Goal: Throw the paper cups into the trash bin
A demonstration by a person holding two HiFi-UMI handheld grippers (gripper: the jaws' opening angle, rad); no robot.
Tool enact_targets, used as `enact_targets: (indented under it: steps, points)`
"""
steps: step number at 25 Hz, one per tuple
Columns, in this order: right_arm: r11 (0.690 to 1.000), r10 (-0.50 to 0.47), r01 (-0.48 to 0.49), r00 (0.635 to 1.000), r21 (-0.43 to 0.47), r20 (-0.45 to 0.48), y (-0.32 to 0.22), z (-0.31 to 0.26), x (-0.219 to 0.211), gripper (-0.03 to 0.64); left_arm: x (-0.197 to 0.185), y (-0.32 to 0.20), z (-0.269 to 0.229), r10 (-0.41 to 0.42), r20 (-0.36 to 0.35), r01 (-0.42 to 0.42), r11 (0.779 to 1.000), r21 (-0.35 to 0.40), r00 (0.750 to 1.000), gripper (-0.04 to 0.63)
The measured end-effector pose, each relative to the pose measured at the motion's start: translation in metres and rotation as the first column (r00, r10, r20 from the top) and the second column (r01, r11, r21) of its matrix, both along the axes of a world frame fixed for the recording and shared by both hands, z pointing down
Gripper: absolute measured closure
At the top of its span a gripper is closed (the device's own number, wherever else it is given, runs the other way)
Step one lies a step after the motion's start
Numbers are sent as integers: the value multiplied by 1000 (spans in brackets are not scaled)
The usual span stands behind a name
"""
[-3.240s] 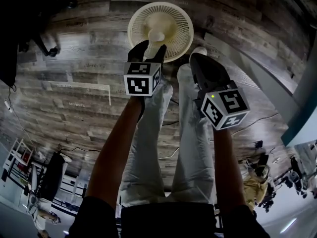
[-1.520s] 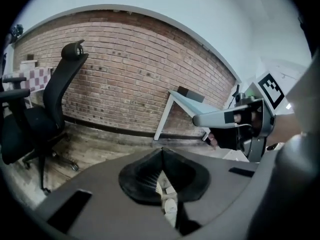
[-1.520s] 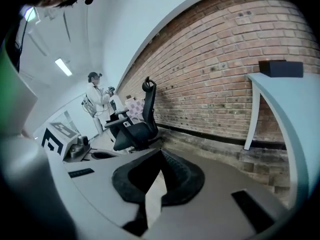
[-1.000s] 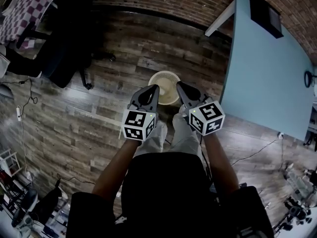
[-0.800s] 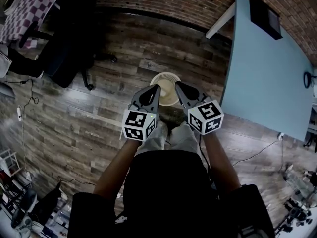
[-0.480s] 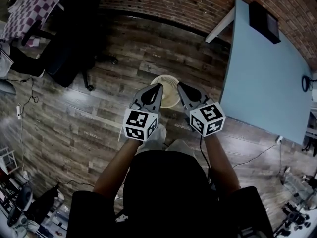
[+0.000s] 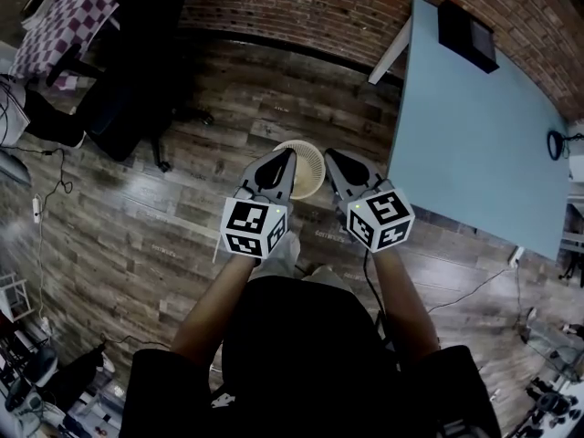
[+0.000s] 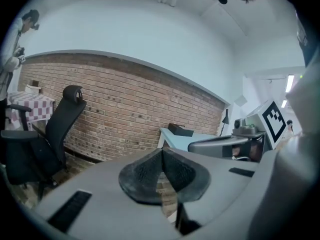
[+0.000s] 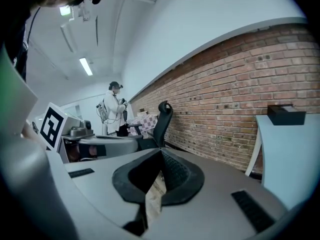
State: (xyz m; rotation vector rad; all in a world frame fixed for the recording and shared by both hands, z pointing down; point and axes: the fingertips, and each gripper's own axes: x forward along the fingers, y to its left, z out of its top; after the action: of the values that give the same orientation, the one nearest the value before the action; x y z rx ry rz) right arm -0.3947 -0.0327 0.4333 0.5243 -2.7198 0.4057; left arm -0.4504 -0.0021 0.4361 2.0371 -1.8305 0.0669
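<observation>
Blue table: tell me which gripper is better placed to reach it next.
Right, probably. The right gripper sits nearer the blue table; the left gripper is on the far side. Both are shut and empty.

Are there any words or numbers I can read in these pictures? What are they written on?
No word or number here can be read.
Cubes on the left gripper and the right gripper: black-and-white square patterns, not letters or numbers.
Boards of the floor: faint pale print in a few spots, too small and blurred to read.
</observation>
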Motion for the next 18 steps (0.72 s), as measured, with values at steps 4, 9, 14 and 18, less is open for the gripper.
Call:
enact_targets:
  steps: [4,9,14,18]
  points:
    - [999,-12,11,1000,34,28,14,-17,22,614,23,12,-17,-9,21,8,1000,29,1000,586]
    - [997,-1,-4,997,71,74,34,-39,55,614,56,30,-42,-22,46,19,997,78,999,586]
    - [994,-11,0,995,111,104,56,-62,85,614,87,51,-65,-15,106,3,994,112,994,586]
    - [989,-17,-3,991,147,131,77,-80,108,614,110,73,-81,-27,119,9,990,142,993,586]
